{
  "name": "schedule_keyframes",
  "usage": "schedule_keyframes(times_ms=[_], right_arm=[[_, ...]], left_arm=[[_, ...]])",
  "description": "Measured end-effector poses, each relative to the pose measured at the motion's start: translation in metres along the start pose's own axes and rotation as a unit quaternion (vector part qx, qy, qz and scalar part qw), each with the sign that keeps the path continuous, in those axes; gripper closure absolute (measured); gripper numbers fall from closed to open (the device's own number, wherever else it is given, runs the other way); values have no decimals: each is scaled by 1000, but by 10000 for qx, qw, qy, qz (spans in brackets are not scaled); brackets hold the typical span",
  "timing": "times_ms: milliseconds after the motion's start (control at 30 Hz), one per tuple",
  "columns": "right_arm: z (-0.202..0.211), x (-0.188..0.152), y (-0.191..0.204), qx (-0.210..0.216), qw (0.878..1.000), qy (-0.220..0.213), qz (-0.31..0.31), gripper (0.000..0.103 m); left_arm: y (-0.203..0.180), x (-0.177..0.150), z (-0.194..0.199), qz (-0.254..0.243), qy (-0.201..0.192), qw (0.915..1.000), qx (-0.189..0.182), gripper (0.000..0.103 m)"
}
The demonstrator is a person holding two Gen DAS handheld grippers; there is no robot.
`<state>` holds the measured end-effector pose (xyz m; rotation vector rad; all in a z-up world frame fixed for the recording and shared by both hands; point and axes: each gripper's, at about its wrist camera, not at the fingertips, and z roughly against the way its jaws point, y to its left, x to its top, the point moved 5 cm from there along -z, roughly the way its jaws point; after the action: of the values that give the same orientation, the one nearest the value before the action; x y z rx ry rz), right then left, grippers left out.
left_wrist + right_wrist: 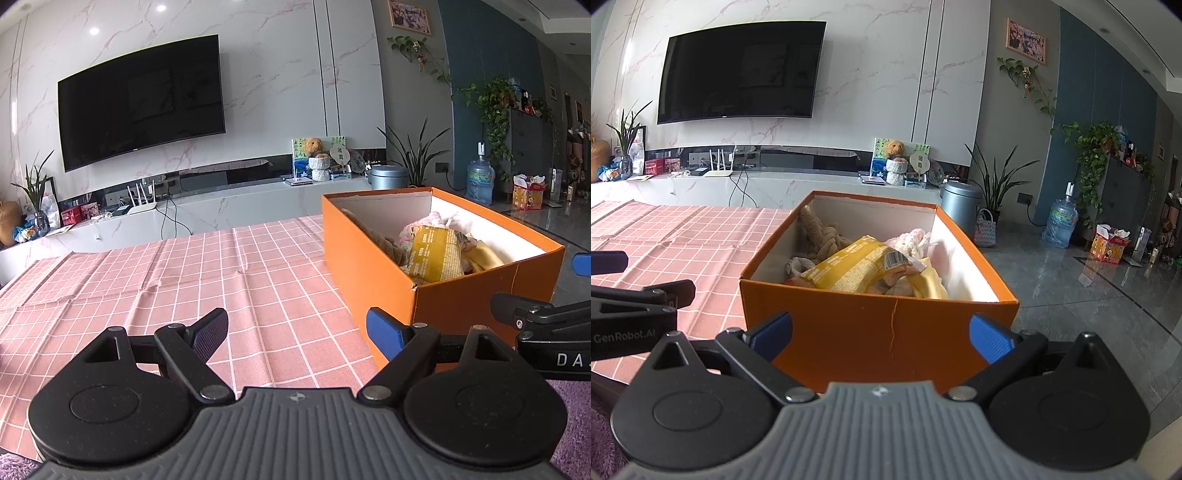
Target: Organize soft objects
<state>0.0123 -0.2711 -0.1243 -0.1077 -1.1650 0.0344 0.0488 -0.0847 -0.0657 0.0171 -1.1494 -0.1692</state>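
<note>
An open orange box (373,258) stands at the right end of a table with a pink checked cloth (184,280). It holds several soft things: a yellow printed packet (857,269), a beige knitted toy (820,236), pink and white fluffy cloth (916,240) and a pale yellow cloth (929,284). My left gripper (297,330) is open and empty above the cloth, left of the box's near corner. My right gripper (882,332) is open and empty, just in front of the box's near wall (879,332). The packet also shows in the left wrist view (437,254).
A white TV bench (207,206) with a router, cables and ornaments runs behind the table under a wall TV (142,99). A grey bin (960,206), plants and a water bottle (1060,221) stand on the grey floor at right. A purple rug (576,424) lies below.
</note>
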Motion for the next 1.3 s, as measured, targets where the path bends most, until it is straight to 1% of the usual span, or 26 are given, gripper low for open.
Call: schedule_keyframes(times_ms=[1300], right_arm=[[-8,-4,1,12,9999,117,18,3]], left_arm=[[1,-3,-1,41,84,10000,15,4]])
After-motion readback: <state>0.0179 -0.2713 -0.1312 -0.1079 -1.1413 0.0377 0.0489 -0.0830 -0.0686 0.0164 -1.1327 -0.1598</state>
